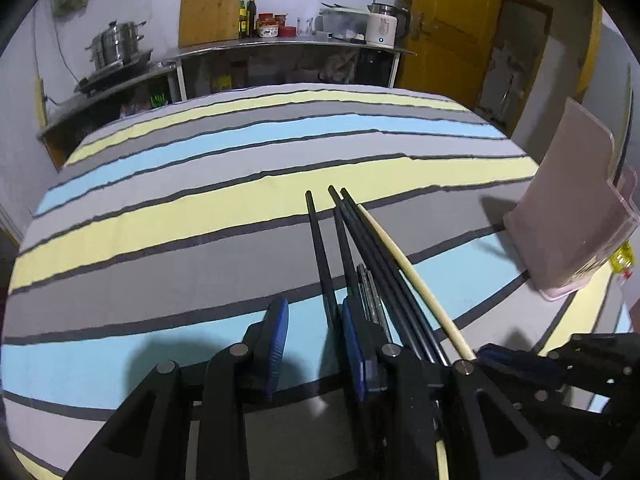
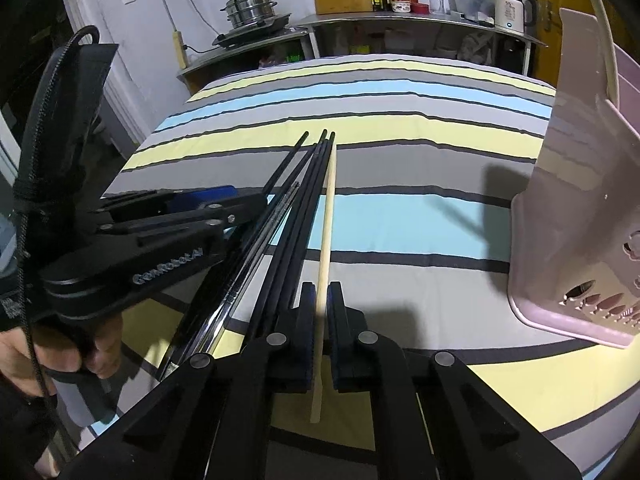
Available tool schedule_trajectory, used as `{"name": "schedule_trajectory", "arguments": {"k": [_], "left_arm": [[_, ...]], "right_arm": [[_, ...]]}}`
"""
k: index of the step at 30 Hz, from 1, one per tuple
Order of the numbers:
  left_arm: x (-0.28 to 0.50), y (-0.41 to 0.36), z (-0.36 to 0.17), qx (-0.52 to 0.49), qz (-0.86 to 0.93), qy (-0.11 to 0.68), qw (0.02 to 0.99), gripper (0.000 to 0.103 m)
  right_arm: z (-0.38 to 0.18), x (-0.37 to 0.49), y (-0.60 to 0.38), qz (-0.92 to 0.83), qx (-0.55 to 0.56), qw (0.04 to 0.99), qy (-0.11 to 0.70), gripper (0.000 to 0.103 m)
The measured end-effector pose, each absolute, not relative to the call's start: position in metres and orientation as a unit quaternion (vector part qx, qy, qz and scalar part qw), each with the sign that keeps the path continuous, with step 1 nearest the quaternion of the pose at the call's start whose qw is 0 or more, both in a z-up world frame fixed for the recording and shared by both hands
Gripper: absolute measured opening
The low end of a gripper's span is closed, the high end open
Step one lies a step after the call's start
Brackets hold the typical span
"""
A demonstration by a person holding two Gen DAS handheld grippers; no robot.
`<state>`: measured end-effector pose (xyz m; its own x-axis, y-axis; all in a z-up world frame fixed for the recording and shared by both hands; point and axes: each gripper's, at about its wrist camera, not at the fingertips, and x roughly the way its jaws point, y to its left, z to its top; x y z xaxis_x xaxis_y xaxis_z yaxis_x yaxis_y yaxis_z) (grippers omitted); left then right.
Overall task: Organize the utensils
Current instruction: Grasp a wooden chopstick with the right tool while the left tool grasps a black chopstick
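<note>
Several chopsticks lie in a bunch on the striped tablecloth (image 1: 160, 240): black chopsticks (image 1: 384, 264) (image 2: 296, 220), silver metal ones (image 1: 370, 292) (image 2: 248, 268) and a pale wooden chopstick (image 1: 404, 264) (image 2: 326, 220). My right gripper (image 2: 321, 296) (image 1: 480, 356) is shut on the wooden chopstick near its close end. My left gripper (image 1: 315, 340) (image 2: 252, 198) has its jaws apart. One black chopstick (image 1: 320, 248) runs between them along the right pad, and the left pad is clear of it. The rest of the bunch lies just right of that gripper.
A pink plastic utensil holder (image 1: 568, 208) (image 2: 580, 220) stands on the table's right side. A hand (image 2: 92, 352) grips the left tool's handle. Beyond the table's far edge are steel counters (image 1: 280, 46) with pots, bottles, a cutting board and a kettle. A yellow door (image 1: 448, 24) is at back right.
</note>
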<state>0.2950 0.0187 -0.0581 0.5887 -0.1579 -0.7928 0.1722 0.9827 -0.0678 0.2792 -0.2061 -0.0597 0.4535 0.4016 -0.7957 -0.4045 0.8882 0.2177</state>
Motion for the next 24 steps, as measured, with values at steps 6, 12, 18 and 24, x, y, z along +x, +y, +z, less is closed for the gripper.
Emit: {"name": "schedule_trajectory", "arguments": {"k": [6,12,18,24], "left_arm": [[0.283,0.036,-0.058,-0.025,-0.080,0.449,0.890,0.007],[0.241,0.056,-0.058,-0.042,-0.070,0.449,0.890,0.005],[0.206,0.065,-0.056,-0.059,-0.073,0.457,0.884,0.005],[0.227,0.061,-0.054,-0.052,-0.083,0.467,0.879,0.008]], "right_arm": [[-0.060,0.273,-0.213,0.231,0.006,0.852,0.469,0.005],[-0.059,0.254,-0.229,0.222,0.021,0.851,0.476,0.005],[-0.058,0.229,-0.243,0.227,0.021,0.844,0.485,0.005],[-0.052,0.242,-0.231,0.228,0.006,0.848,0.478,0.010]]}}
